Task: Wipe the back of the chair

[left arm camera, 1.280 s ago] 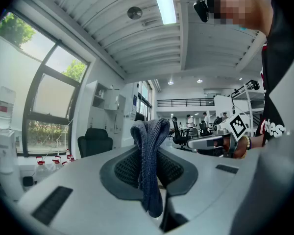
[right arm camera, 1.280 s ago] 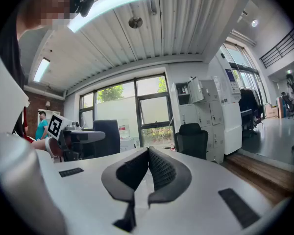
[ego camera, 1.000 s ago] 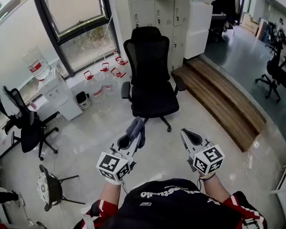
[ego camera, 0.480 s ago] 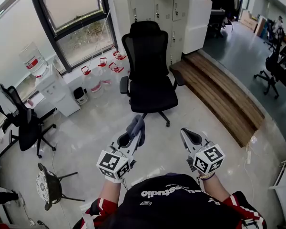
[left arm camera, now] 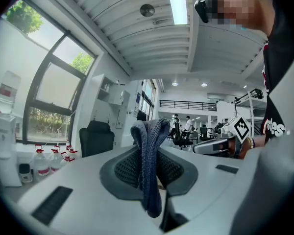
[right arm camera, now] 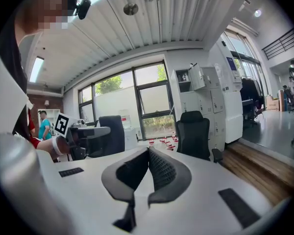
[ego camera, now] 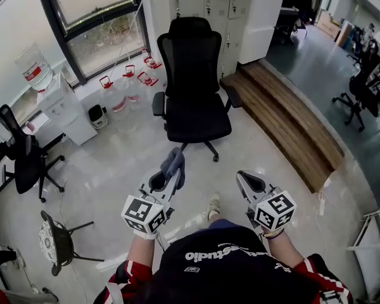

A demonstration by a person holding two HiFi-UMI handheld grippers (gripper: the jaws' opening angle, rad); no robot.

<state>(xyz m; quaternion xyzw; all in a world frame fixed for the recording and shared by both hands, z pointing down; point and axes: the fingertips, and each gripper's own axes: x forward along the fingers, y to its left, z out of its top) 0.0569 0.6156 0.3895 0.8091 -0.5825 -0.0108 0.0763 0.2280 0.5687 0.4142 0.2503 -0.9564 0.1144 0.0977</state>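
The black mesh office chair (ego camera: 193,75) stands a few steps ahead, its seat facing me and its back toward the lockers. My left gripper (ego camera: 171,171) is shut on a grey-blue cloth (ego camera: 175,161), which hangs folded between its jaws (left arm camera: 149,170). My right gripper (ego camera: 243,178) is shut with nothing in it, and its pads (right arm camera: 157,168) meet at the tips. Both grippers are held at waist height, well short of the chair. The chair shows small and distant in the left gripper view (left arm camera: 95,137) and the right gripper view (right arm camera: 193,133).
Water bottles (ego camera: 117,97) and a white dispenser (ego camera: 63,109) line the window wall at left. A wooden step (ego camera: 285,116) runs along the right. Another black chair (ego camera: 19,157) and a stool (ego camera: 54,242) stand at left. Lockers (ego camera: 209,5) rise behind the chair.
The person has stepped toward the chair, which looks slightly larger; a shoe now shows between the grippers. Both grippers keep their pose and hold.
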